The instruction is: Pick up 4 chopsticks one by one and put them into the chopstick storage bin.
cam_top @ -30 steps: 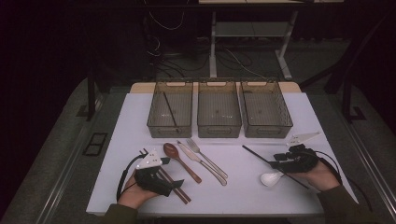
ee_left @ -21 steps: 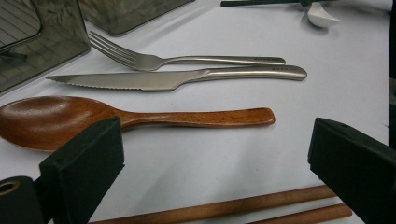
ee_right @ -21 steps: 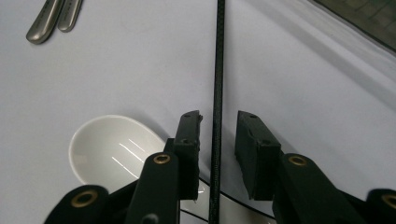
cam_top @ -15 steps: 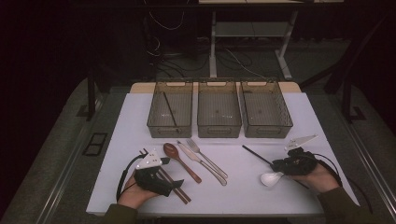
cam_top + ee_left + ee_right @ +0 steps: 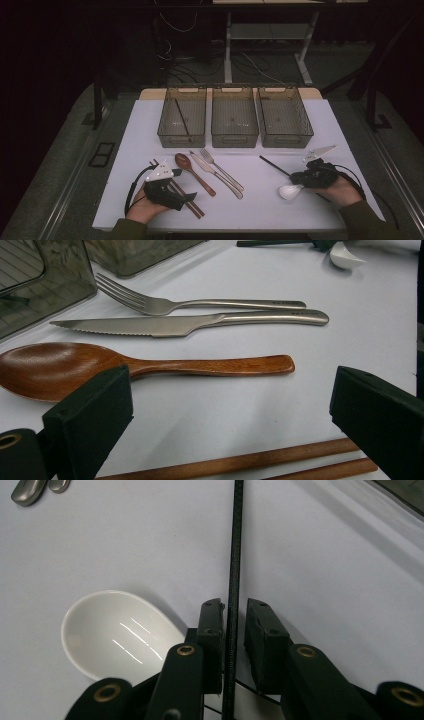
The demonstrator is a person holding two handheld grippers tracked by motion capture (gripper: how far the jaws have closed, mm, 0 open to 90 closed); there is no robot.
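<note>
The right gripper (image 5: 234, 630) is down at the near right of the table (image 5: 330, 130), its two jaws drawn close on either side of a thin black chopstick (image 5: 233, 555) that runs away from it toward the middle of the table; a sliver of gap shows on the one side, so I'd call it closing on the stick rather than firmly clamped, and I can't tell if it truly grips. Just left of the jaws lies a white ceramic spoon (image 5: 117, 632), its bowl almost touching the left jaw. The chopstick looks light, stiff and narrow, with a fine ribbed surface that should give some hold, but anything that slim will likely roll or pivot if pinched at its very end; a grip a little in from the near end, jaws square across it, seems wisest. The spoon is the fragile neighbour and could be nudged. The left gripper (image 5: 225, 425) rests at the near left with jaws spread wide, holding nothing, over a pair of wooden chopsticks (image 5: 260, 462), with a wooden spoon (image 5: 150, 367), knife (image 5: 190, 322) and fork (image 5: 200, 304) beyond. Compared with a second ago, the right hand has slid a touch toward the near left, closer to the spoon; the left hand has not budged.
</note>
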